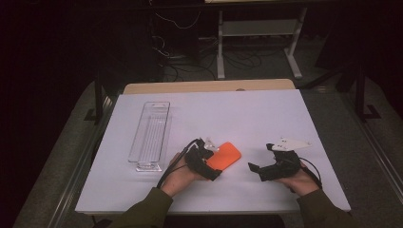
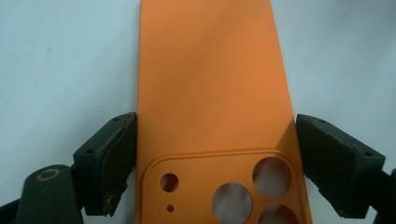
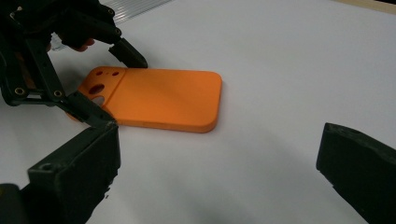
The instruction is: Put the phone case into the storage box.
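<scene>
The orange case [image 1: 225,156] lies flat on the white surface [image 1: 256,114], camera-cutout end toward the person. The left gripper [image 2: 216,154] is clenched on it, one pad on each long edge beside the cutouts. The right gripper [image 1: 256,170], at the case's 3 o'clock and apart from it, is released, jaws wide. A clear tray [image 1: 151,134] sits at the case's 10 o'clock.

Bare tabletop [image 1: 247,118] lies beyond and right of the phone case [image 1: 225,156]. A clear tray [image 1: 151,134] stands left of the left gripper [image 1: 209,156], blocking that side. The right gripper [image 1: 259,170] sits apart, bare surface between.
</scene>
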`<state>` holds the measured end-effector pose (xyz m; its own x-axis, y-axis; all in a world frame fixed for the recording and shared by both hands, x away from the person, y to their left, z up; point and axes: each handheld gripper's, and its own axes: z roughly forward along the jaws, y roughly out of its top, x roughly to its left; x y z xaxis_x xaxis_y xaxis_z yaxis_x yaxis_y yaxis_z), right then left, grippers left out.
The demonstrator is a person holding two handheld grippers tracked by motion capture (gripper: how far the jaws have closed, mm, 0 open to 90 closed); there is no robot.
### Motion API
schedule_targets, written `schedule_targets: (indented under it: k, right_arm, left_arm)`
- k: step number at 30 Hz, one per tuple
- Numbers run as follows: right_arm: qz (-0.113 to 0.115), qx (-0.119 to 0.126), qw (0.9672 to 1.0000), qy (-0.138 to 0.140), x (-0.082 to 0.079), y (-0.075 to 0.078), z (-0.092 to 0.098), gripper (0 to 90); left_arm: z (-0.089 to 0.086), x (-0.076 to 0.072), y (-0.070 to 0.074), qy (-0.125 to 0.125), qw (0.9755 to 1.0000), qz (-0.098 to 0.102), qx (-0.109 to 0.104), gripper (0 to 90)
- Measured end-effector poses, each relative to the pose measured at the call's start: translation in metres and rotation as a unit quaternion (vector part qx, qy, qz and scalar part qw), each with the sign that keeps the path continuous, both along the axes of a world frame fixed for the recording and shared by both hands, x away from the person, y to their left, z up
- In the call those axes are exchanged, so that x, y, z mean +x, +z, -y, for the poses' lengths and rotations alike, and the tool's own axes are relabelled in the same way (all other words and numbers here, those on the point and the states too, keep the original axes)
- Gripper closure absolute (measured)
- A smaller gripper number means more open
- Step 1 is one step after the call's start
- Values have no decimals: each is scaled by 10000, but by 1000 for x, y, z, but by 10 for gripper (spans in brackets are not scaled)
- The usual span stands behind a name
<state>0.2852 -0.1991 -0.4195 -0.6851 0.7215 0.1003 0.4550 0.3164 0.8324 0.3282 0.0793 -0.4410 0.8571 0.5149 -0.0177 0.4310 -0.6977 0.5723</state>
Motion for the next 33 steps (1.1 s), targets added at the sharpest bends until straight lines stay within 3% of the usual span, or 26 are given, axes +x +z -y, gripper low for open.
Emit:
schedule_targets:
  k: [10, 14, 17, 18, 19, 33]
  right_arm:
    - [8, -1, 10000, -15, 0, 0, 0, 0]
    - [0, 1, 10000, -10, 0, 0, 0, 0]
    - [8, 2, 10000, -14, 0, 0, 0, 0]
    - [8, 2, 10000, -14, 0, 0, 0, 0]
    - [28, 9, 10000, -16, 0, 0, 0, 0]
    - [-3, 35, 10000, -8, 1, 0, 0, 0]
  left_arm:
    - [-5, 4, 10, -101, 9998, -78, -174, 158]
    - [-7, 5, 19, -257, 9995, -84, -170, 159]
    - [-8, 5, 25, -332, 9991, -98, -240, 158]
    - [-8, 4, 26, -278, 9989, -136, -355, 158]
    - [-8, 6, 30, -386, 9986, -100, -356, 158]
    - [-15, 20, 61, -669, 9966, 24, -473, 158]
